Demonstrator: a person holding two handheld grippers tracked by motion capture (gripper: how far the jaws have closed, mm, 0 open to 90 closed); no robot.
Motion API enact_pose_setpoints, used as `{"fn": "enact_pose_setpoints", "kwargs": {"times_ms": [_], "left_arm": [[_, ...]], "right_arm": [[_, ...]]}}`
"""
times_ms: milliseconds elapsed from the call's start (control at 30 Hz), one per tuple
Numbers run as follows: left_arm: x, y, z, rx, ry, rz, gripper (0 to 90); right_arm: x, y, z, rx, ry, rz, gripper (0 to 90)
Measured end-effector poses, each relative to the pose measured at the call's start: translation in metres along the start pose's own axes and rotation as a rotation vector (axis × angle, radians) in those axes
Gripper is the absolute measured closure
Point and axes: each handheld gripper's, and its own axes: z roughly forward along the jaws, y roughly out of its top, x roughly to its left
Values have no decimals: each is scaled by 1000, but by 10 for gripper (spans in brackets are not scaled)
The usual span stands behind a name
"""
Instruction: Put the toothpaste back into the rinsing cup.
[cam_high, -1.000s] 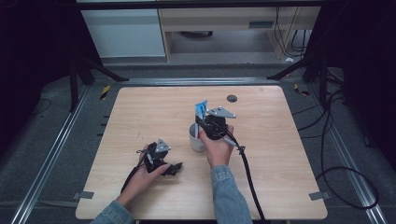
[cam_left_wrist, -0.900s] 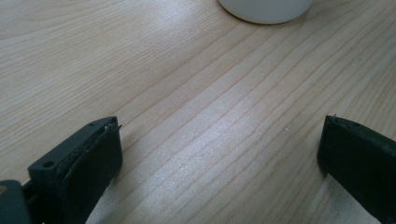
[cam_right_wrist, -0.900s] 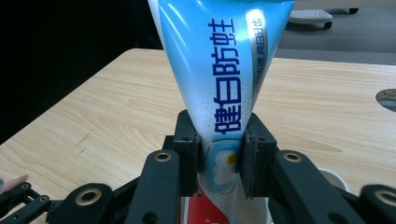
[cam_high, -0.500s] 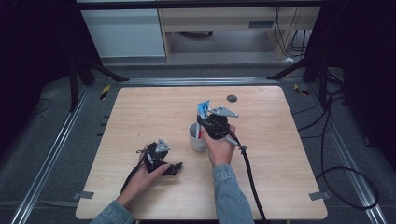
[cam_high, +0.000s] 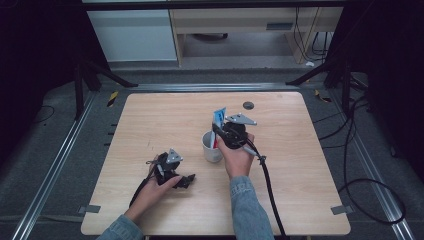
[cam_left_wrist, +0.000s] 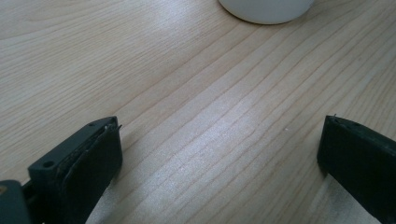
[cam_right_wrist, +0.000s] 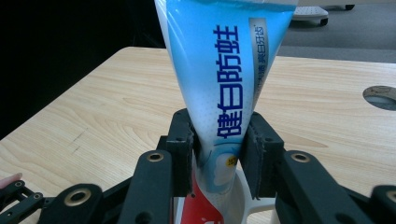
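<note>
A white cup stands near the middle of the wooden table. My right gripper is shut on a blue and white toothpaste tube, held upright with its lower end inside the cup. The tube sticks up above the cup's rim. My left gripper rests low on the table at the front left, open, with nothing between its jaws. The cup's base lies ahead of it, well apart.
A round dark grommet hole sits in the table near the far edge, seen also as the hole at the right. Cables trail off the table's front. Metal rails run along both sides.
The right gripper with the tube has shifted very slightly; the tube stays over the cup. The left gripper has not moved.
</note>
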Motion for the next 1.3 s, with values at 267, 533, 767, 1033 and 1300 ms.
{"fn": "enact_pose_setpoints", "kwargs": {"times_ms": [267, 533, 767, 1033, 1300], "left_arm": [[0, 0, 0, 0, 0, 0, 0], [0, 0, 0, 0, 0, 0, 0], [0, 0, 0, 0, 0, 0, 0], [0, 0, 0, 0, 0, 0, 0], [0, 0, 0, 0, 0, 0, 0]], "right_arm": [[0, 0, -1, 3, -2, -3, 652], [-1, 1, -3, 5, -9, -16, 636], [-2, 2, -5, 12, -10, -24, 603], [-1, 2, -6, 22, -20, -33, 549], [-1, 3, -7, 37, -32, -50, 481]]}}
